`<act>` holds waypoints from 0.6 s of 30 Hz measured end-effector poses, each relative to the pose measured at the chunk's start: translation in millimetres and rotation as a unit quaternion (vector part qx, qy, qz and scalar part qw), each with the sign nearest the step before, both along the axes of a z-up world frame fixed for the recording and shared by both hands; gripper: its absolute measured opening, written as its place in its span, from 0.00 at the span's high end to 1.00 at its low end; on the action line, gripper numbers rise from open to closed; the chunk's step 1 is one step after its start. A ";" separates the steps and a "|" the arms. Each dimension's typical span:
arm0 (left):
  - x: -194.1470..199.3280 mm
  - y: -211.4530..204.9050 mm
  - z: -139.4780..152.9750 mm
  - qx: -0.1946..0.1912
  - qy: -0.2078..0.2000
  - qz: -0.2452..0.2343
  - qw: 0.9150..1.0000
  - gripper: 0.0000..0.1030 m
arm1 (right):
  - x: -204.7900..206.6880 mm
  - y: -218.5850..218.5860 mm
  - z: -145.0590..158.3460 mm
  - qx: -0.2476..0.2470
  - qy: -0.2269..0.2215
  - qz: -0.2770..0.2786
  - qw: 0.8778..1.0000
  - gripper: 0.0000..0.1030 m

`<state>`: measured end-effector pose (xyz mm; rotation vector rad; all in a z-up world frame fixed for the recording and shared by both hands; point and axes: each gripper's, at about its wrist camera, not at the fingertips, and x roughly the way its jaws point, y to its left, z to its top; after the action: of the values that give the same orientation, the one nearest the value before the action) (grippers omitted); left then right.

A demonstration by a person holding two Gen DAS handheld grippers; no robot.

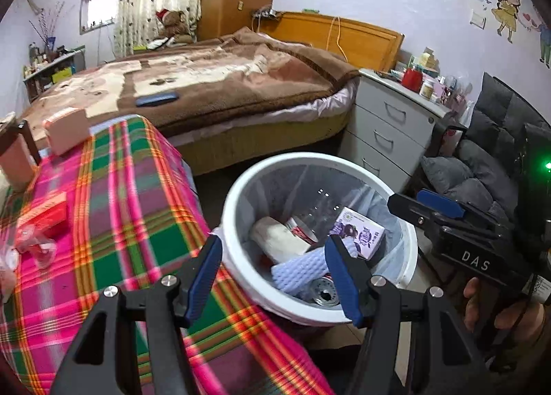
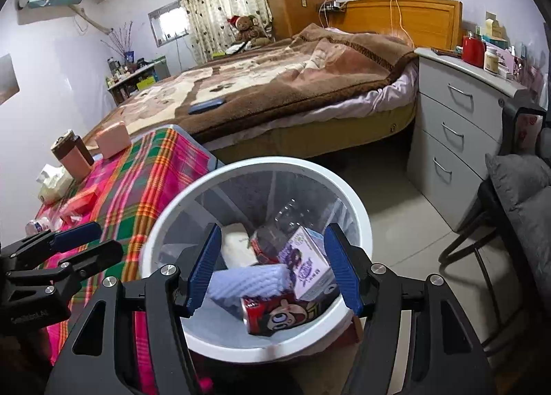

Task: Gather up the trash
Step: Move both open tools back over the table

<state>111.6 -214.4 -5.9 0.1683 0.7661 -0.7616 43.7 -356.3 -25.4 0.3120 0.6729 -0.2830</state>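
While both hover over the white bin (image 2: 193, 202), left hand-held gripper (image 1: 273, 272) spread apart, right hand-held gripper (image 2: 272, 269) likewise, neither holding anything.

left hand-held gripper (image 1: 273, 274) agape, right (image 2: 272, 267) too (empty)

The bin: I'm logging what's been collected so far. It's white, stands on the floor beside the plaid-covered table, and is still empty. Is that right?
Not quite: the bin is white and stands beside the plaid-covered table, but it is not empty. The right wrist view shows a red can, a purple carton, pale blue foam netting and a clear plastic bottle inside.
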 end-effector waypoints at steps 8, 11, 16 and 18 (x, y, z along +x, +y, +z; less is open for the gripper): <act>4.0 39.2 12.5 -0.013 -0.015 0.040 0.999 0.38 | 3.7 19.6 8.3 -0.003 -0.021 0.007 1.000 0.38; 4.9 59.3 15.3 -0.014 -0.029 0.066 0.997 0.38 | 7.4 31.0 11.4 -0.011 -0.028 0.017 0.999 0.38; 9.6 90.7 20.1 -0.014 -0.042 0.105 0.994 0.38 | 19.4 54.1 16.0 -0.015 -0.039 0.053 0.998 0.38; 11.7 104.4 21.6 -0.015 -0.047 0.120 0.992 0.38 | 24.1 60.8 16.6 -0.014 -0.040 0.064 0.997 0.38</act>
<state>123.3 -109.9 15.7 0.0827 0.6712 -0.5321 67.8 -295.5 -8.8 0.2519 0.6061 -0.1567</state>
